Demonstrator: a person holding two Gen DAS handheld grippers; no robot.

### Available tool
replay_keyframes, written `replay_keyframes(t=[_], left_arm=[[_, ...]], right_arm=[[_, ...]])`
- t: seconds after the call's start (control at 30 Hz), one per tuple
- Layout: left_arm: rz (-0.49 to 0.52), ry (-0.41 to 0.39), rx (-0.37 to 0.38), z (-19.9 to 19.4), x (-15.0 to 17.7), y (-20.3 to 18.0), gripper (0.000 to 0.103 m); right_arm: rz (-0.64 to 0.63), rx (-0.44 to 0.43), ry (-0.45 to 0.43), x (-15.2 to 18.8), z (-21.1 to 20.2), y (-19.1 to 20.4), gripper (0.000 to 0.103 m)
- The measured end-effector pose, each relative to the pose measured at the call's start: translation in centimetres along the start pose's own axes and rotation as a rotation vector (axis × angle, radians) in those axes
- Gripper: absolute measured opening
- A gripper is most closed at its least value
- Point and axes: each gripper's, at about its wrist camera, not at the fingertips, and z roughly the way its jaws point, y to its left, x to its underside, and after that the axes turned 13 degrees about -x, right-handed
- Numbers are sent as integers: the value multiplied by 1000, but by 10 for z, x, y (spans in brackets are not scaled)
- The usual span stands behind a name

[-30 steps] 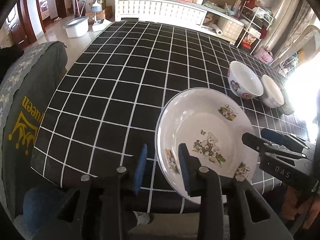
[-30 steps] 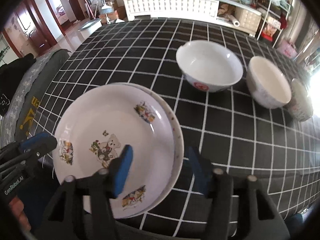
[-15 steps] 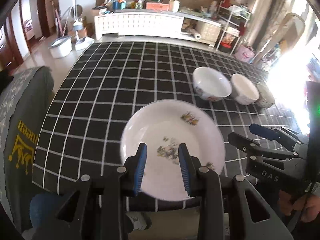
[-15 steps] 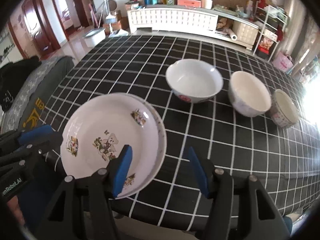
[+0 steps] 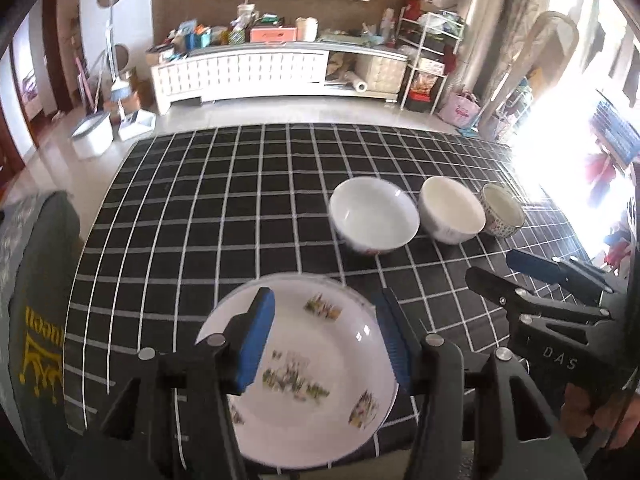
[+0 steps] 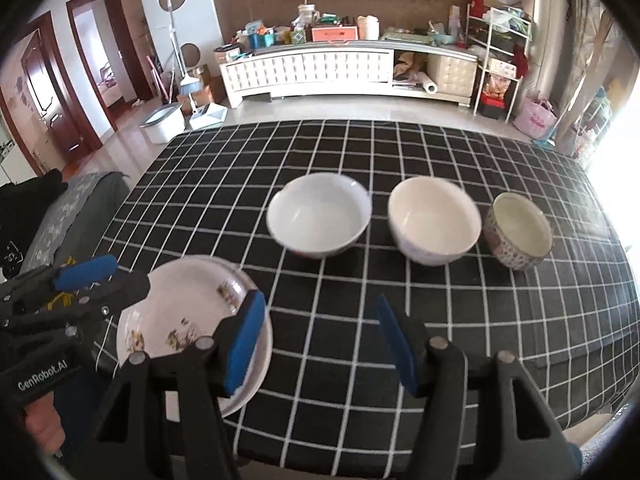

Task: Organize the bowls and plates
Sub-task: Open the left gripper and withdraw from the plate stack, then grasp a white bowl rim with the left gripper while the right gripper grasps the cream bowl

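light: bright daylight from right | glare: blown-out window | blur: slight motion smear | edges: fisheye bend, dark corners

Two white plates with small cartoon prints, stacked at the near left edge. Farther right, three upright empty bowls in a row: wide white bowl with a red mark, cream bowl beside it, small patterned bowl rightmost.

- Setting: a home living room.
- Long white cabinet against the far wall, top cluttered with household items.
- Table under black grid tablecloth.
- Wooden doors opening onto other rooms.
- Wire shelf rack at right.
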Motion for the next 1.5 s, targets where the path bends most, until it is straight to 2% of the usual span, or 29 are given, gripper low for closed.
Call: replay_keyframes(t=[0.07,0.17,0.2,0.27,0.5,0.63,0.73,0.87,1.03,1.17,1.33,1.5], left_arm=[[4,-5,-9,3,-7,-3,64],[29,-18,-15,8,-19,-10,65],[44,-18,-13,11,-23,-13,71],[58,-15,-4,17,-30,-17,77],[59,67,59,53,-62,-24,77],[26,109,25,75,-77,-23,77],[9,156,59,97,-86,-26,77],[3,186,53,124,-95,-30,77],[-3,232,41,145,-100,-28,77],[1,253,51,155,-103,-27,77],[-3,277,58,170,-100,-26,76],[-28,304,73,179,-94,-27,75]], right_arm=[[0,7,-7,-6,0,-6,64],[-1,10,-10,-18,1,-14,64],[-1,8,-10,-20,2,-15,64],[-1,4,-2,-26,8,-19,64],[31,-18,52,-44,33,-34,64],[66,-14,51,-58,47,-46,64],[84,-28,47,-68,58,-54,64],[97,-24,59,-76,74,-63,64],[72,-26,72,-82,88,-69,64],[61,-46,123,-81,101,-70,64],[101,-118,160,-84,116,-80,64],[110,-116,172,-87,119,-85,52]])
